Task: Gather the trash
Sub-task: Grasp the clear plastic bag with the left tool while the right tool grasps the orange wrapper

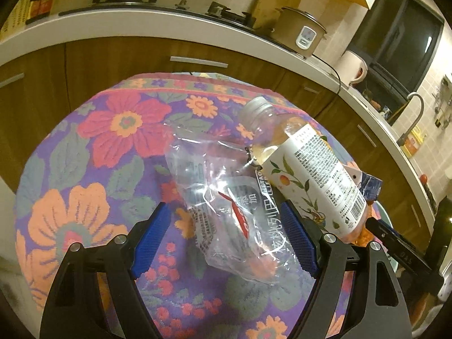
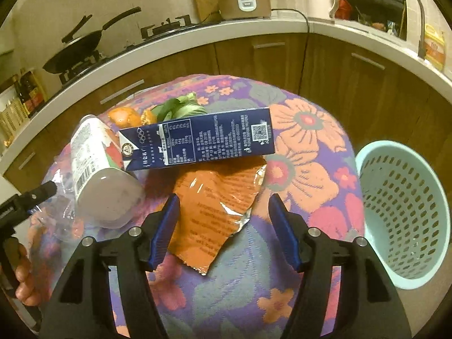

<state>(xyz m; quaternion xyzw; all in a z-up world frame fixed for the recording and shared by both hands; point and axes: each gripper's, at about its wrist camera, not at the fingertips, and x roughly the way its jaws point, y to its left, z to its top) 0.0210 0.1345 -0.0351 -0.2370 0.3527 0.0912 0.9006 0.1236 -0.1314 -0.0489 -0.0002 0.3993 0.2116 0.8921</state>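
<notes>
**Left-wrist and right-wrist views: trash on table, both grippers empty**

Left-wrist view: left gripper [image 1: 226, 240] stands wide, holding nothing, a clear bag [image 1: 223, 197] lying between its pads untouched. Bottle [image 1: 308, 172] lies just right of the bag on the floral cloth [image 1: 84, 169].

Right-wrist view: right gripper [image 2: 226, 233] is moderately wide and empty, poised over an orange wrapper [image 2: 214, 212]. Carton [image 2: 197, 141] lies beyond the wrapper. Basket [image 2: 409, 212] stands far right, beside the table.
</notes>
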